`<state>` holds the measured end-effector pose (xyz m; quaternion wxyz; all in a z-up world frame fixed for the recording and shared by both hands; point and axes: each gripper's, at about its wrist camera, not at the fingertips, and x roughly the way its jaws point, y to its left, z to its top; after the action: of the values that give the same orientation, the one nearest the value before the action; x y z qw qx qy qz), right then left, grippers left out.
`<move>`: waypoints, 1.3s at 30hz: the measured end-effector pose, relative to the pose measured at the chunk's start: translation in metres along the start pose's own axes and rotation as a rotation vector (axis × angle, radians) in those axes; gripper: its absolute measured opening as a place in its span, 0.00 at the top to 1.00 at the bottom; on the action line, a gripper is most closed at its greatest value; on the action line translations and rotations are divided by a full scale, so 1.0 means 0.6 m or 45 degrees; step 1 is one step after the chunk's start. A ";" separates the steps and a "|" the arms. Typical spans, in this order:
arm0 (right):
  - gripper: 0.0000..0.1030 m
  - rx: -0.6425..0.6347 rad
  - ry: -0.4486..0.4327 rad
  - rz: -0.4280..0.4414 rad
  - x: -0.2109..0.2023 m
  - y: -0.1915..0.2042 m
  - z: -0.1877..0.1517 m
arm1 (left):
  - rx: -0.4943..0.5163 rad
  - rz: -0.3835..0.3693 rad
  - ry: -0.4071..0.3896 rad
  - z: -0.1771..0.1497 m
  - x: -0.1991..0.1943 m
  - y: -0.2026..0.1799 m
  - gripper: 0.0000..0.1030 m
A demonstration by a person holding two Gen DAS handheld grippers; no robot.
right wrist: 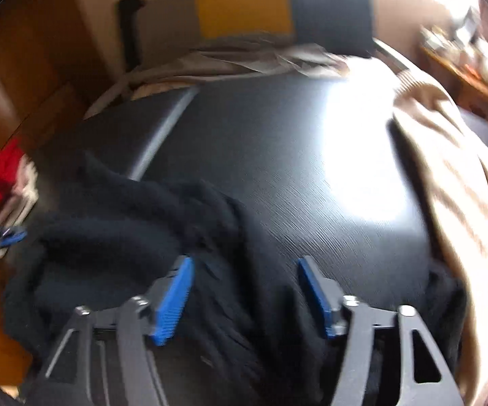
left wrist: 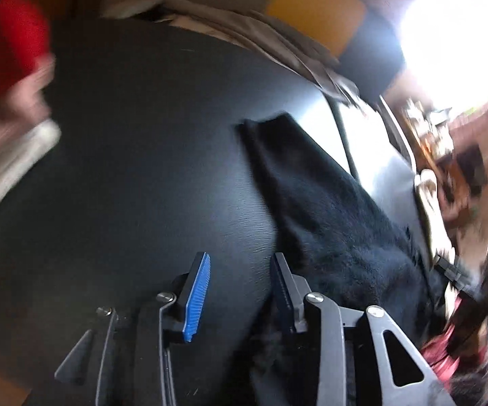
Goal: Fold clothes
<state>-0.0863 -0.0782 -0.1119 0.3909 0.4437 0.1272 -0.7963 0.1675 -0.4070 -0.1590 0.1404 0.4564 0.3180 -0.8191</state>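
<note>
Counter (left wrist: 135,155): dark and black, with a fine grain; bright light shines on part of it in the right wrist view.
Black garment (left wrist: 328,223): a soft, fuzzy dark piece of clothing that lies on the counter. In the left wrist view a long part of it stretches away to a square end. In the right wrist view (right wrist: 135,223) it lies bunched up in folds.
Left gripper (left wrist: 240,291): its two blue-padded fingers stand apart with bare counter showing between them; nothing is held. The black garment lies just beside its right finger, and I cannot tell if they touch.
Right gripper (right wrist: 244,294): its fingers are spread wide, and it holds nothing. It hangs over the near edge of the black garment, and the cloth shows between and under the fingers.
Tan cloth (right wrist: 457,182): a shiny brown cloth that lies on the right side of the counter, well apart from the bunched garment.
Grey cloth (right wrist: 250,57): a crumpled pale heap at the far edge of the counter.
Red cloth (left wrist: 7,40): blurred, at the left edge.
Yellow panel (right wrist: 244,3): flat, behind the counter.
Sharpness: both views are blurry, so small things are hard to tell.
</note>
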 end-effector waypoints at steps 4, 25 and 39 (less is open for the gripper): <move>0.18 -0.262 0.055 0.115 0.035 0.081 0.067 | 0.167 -0.009 0.066 -0.004 0.026 -0.032 0.59; 0.89 -0.826 0.325 -0.281 0.145 0.173 0.109 | 0.276 -0.152 0.103 -0.036 0.039 -0.074 0.87; 0.43 -0.080 0.294 -0.133 0.009 -0.014 -0.003 | 0.603 -0.224 0.241 -0.015 0.081 -0.179 0.53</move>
<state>-0.0932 -0.0743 -0.1183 0.3455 0.5126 0.2191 -0.7549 0.0910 -0.3166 -0.1609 -0.0726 0.5217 0.1675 -0.8334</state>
